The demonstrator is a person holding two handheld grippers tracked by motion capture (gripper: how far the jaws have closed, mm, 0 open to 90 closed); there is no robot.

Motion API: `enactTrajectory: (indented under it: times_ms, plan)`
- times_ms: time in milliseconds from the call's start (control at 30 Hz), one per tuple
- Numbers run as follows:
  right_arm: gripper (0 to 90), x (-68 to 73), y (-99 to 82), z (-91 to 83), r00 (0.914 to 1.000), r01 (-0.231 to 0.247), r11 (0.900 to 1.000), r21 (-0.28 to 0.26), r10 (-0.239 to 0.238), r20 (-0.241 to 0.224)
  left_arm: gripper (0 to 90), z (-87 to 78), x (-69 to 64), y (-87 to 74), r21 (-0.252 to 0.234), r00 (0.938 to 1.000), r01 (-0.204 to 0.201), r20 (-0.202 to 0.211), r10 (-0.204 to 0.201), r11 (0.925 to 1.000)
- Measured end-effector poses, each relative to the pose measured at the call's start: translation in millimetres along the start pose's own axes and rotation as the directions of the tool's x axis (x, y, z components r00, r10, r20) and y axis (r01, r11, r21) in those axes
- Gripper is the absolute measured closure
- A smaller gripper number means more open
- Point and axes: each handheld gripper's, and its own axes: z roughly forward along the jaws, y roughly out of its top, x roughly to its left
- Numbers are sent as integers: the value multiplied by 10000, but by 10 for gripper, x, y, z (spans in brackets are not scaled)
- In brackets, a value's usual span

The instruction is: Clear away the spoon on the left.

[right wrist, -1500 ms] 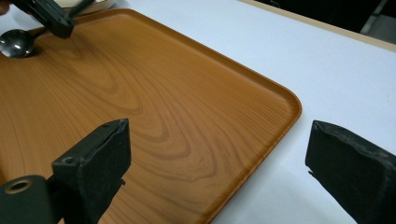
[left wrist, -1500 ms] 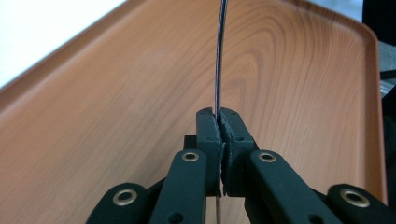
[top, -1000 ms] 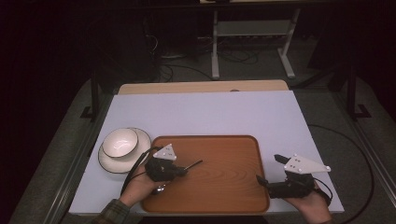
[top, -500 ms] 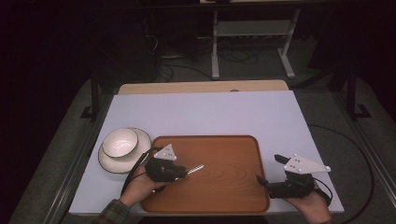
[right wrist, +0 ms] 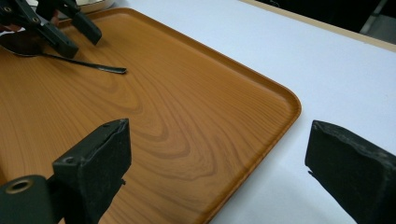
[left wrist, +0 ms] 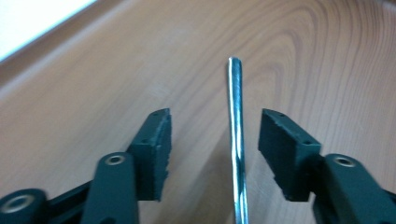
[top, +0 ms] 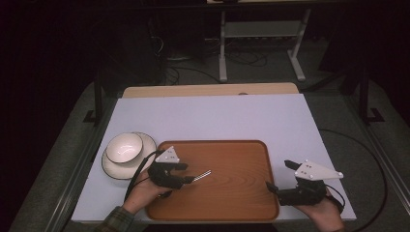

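Sitting at the far left of the white table [top: 217, 116], a white bowl [top: 124, 147] rests on a white plate [top: 111, 166], just beside the left edge of the wooden tray [top: 237, 193]. Right of that, the left gripper [top: 186, 173] lies low over the near-left part of the tray, held by the left hand [top: 145, 191]. Its jaws have just been opening; in the left gripper view they stand apart with the thin metal utensil handle [left wrist: 236, 140] lying between them on the wood, neither pad pressing it, so the utensil is released. In the high view the handle [top: 202, 175] points right and slightly far. Farther right, the right gripper [top: 276, 180] sits at the tray's near-right corner, held by the right hand [top: 324, 212], its jaws spread wide around nothing, straddling the tray's rim.
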Motion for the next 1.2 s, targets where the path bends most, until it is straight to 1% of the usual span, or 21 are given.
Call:
enactTrajectory:
  times_ms: [33, 133, 267, 300, 333, 400, 500, 700, 767, 800, 833, 900, 933, 1000, 1133, 1200]
  plan:
    - [64, 0, 0, 0, 10000, 0, 10000, 0, 0, 0, 390, -16, 9, 0, -97, 10000, 8, -46, -8, 10000]
    - [64, -2, -1, -3, 10000, -4, 10000, -5, 4, 5, 349, -68, 23, -1, -410, 9998, 162, -144, -168, 9990]
    - [64, -3, 1, -7, 10000, -14, 10000, -19, 14, 19, 285, -166, 41, 1, -776, 9993, 193, -304, -218, 9968]
    - [63, -2, -1, -10, 10000, -25, 10000, -18, 25, 12, 247, -203, 48, 1, -907, 9990, 230, -373, -265, 9956]
    - [63, -2, -1, -10, 10000, -25, 10000, -18, 25, 12, 247, -226, 52, 0, -984, 9988, 242, -399, -283, 9948]
    - [64, -3, 0, -10, 10000, -25, 10000, -21, 25, 24, 199, -292, 62, -5, -1169, 9981, 270, -517, -332, 9928]
    - [64, -4, 0, -14, 10000, -59, 10000, -62, 59, 16, 171, -393, 73, -22, -1363, 9970, 253, -694, -350, 9903]
    - [64, -8, 7, -12, 10000, -63, 9999, -87, 63, 28, 163, -623, 92, -72, -1837, 9936, 338, -997, -528, 9824]
    - [64, -8, 9, -3, 10000, -62, 9999, -86, 62, 21, 163, -731, 99, -93, -2042, 9910, 395, -1171, -645, 9781]
    - [64, -8, 9, -3, 10000, -62, 9999, -86, 62, 21, 163, -731, 99, -93, -2042, 9910, 395, -1171, -645, 9781]
    - [63, -9, 9, 0, 10000, -58, 9999, -87, 58, 9, 163, -782, 104, -107, -2099, 9897, 414, -1253, -688, 9768]
    - [64, -11, -5, -4, 10000, -75, 9999, -69, 74, -29, 163, -829, 107, -126, -2182, 9884, 452, -1321, -754, 9749]
    - [64, -18, -10, -13, 10000, -52, 9999, -95, 51, -13, 163, -892, 116, -159, -2245, 9858, 502, -1450, -843, 9732]
    - [64, -24, -10, -19, 10000, -99, 9999, -112, 99, -5, 163, -911, 119, -172, -2277, 9852, 532, -1469, -883, 9723]
    - [64, -25, 2, -32, 9999, -113, 9998, -171, 114, 55, 163, -1024, 132, -252, -2440, 9815, 645, -1597, -1057, 9676]
    - [64, -24, 7, -32, 9999, -87, 9998, -189, 88, 56, 163, -1075, 135, -289, -2465, 9796, 678, -1671, -1113, 9668]
